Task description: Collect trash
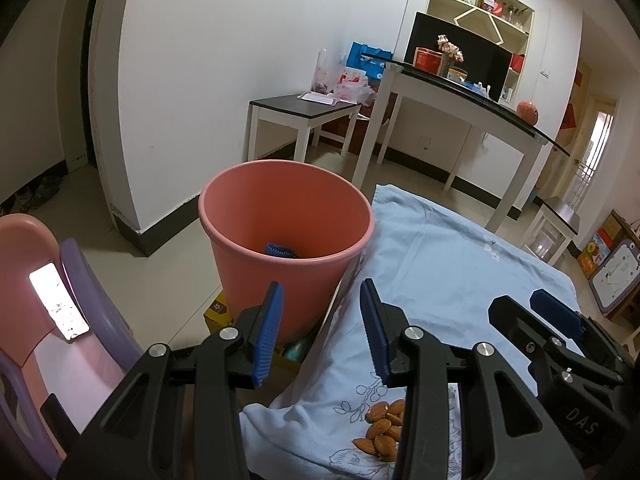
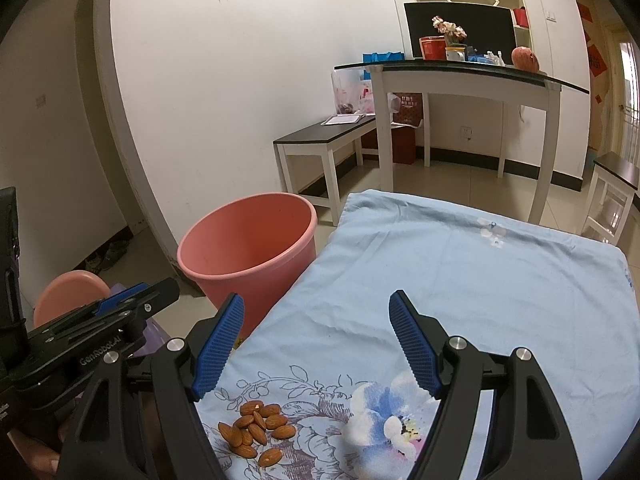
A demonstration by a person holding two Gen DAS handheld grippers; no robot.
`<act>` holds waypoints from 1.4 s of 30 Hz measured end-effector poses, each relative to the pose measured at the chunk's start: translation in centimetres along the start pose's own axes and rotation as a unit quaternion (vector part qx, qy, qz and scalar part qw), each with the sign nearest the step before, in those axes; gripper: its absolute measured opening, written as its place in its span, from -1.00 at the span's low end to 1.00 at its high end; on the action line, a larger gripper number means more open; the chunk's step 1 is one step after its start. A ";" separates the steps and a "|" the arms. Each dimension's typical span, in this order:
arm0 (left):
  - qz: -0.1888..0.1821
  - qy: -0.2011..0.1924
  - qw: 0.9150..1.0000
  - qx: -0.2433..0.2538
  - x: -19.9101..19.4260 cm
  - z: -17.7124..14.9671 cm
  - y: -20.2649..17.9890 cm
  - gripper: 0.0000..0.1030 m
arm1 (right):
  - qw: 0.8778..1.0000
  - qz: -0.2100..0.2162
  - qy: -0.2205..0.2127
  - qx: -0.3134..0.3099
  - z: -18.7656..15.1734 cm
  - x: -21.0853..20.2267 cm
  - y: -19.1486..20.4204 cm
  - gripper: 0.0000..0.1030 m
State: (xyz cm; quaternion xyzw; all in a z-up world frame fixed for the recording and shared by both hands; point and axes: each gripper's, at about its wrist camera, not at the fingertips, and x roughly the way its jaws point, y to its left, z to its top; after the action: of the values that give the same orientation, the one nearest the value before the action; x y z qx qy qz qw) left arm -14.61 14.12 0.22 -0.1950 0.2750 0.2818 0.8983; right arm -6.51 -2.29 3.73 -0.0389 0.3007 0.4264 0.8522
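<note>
Brown almonds (image 2: 256, 432) heaped on floral cloth (image 2: 460, 280); both hand-held grippers, left (image 1: 322, 334) and right (image 2: 316, 346), open, empty

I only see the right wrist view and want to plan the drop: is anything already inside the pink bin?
Observer: Yes. The left wrist view looks into the pink bin; a blue object lies at the bottom.
Operator: What is the bin standing on?
Observer: It seems to rest on a yellow box, not straight on the floor.
Operator: Is the left gripper holding anything?
Observer: No, the left gripper is open with nothing between its pads.
</note>
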 end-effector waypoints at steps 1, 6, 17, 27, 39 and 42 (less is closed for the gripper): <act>0.000 0.000 1.000 0.000 0.0 0.1 0.0 -0.21 | 1.000 0.000 0.000 0.000 0.0 0.0 0.0 0.43; 0.001 0.000 1.000 0.000 0.1 0.0 0.0 -0.21 | 1.000 0.000 -0.001 -0.001 -0.1 0.0 -0.1 0.43; 0.001 0.002 1.000 0.001 0.2 0.0 0.1 -0.21 | 1.000 0.000 0.001 -0.002 0.0 -0.1 0.1 0.43; 0.002 0.004 1.000 0.000 0.2 0.0 0.1 -0.21 | 1.000 0.000 0.003 -0.002 0.0 0.0 0.0 0.43; 0.010 0.015 1.000 0.006 1.0 -0.3 0.2 -0.21 | 1.000 -0.002 0.009 0.003 0.0 0.6 -0.4 0.43; 0.009 0.020 1.000 0.005 1.1 -0.5 0.2 -0.21 | 1.000 -0.003 0.010 0.008 -0.1 0.6 -0.7 0.43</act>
State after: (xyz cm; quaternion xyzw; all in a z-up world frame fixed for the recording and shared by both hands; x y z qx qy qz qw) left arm -14.18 14.43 -0.82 -0.1931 0.2957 0.2846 0.8912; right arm -5.69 -2.34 3.19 -0.0372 0.3122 0.4214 0.8506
